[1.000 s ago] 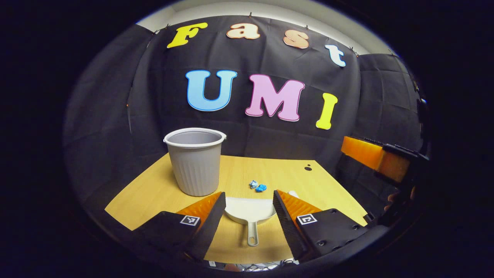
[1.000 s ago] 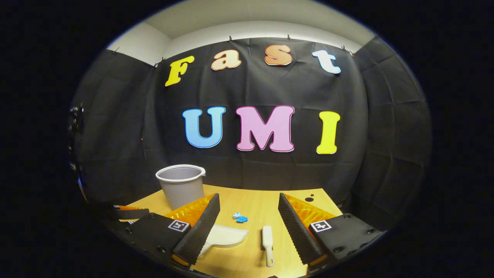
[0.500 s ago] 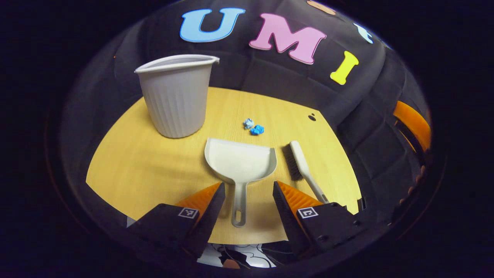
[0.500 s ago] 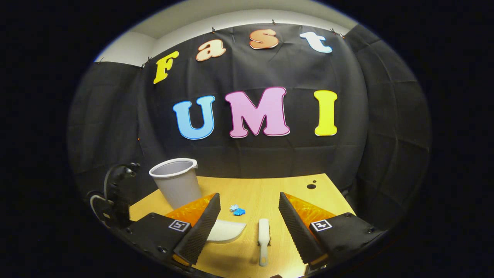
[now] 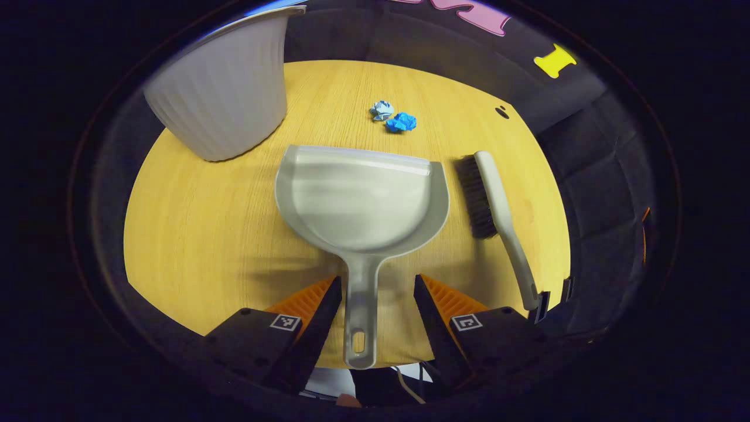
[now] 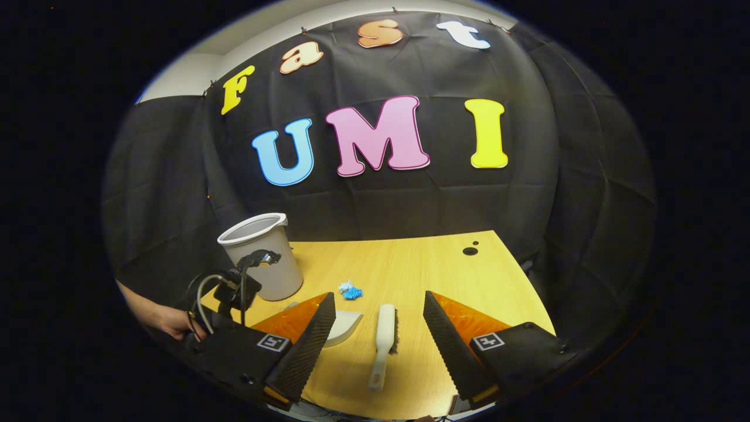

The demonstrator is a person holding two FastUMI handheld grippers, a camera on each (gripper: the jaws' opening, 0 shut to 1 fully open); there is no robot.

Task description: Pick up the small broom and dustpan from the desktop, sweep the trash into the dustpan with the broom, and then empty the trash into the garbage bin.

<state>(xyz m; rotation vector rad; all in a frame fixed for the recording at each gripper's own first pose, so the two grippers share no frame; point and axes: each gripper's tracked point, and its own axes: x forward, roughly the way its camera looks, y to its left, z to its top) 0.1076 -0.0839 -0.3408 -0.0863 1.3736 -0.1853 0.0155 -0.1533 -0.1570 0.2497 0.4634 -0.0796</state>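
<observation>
A grey dustpan (image 5: 361, 193) lies flat on the wooden desktop (image 5: 193, 223), its handle pointing toward me. My left gripper (image 5: 377, 280) is open, one finger on each side of that handle, not pressing it. To the dustpan's right lies the small broom (image 5: 495, 199) with dark bristles. Two blue crumpled bits of trash (image 5: 394, 118) sit beyond the pan's lip. In the right gripper view, my right gripper (image 6: 378, 296) is open above the near table edge, and the broom (image 6: 384, 337) lies between and below its fingers. The dustpan (image 6: 347, 323) is partly hidden by one finger.
The grey ribbed garbage bin (image 5: 225, 88) stands at the back left of the desktop, close to the dustpan. In the right gripper view the bin (image 6: 261, 258) stands behind the left gripper's body and cables (image 6: 228, 293), held by a hand (image 6: 164, 319). A dark hole (image 6: 470, 251) marks the far right.
My left gripper has tipped downward and come close to the dustpan, so the handle now lies between its open fingers. The right gripper has tilted lower toward the broom.
</observation>
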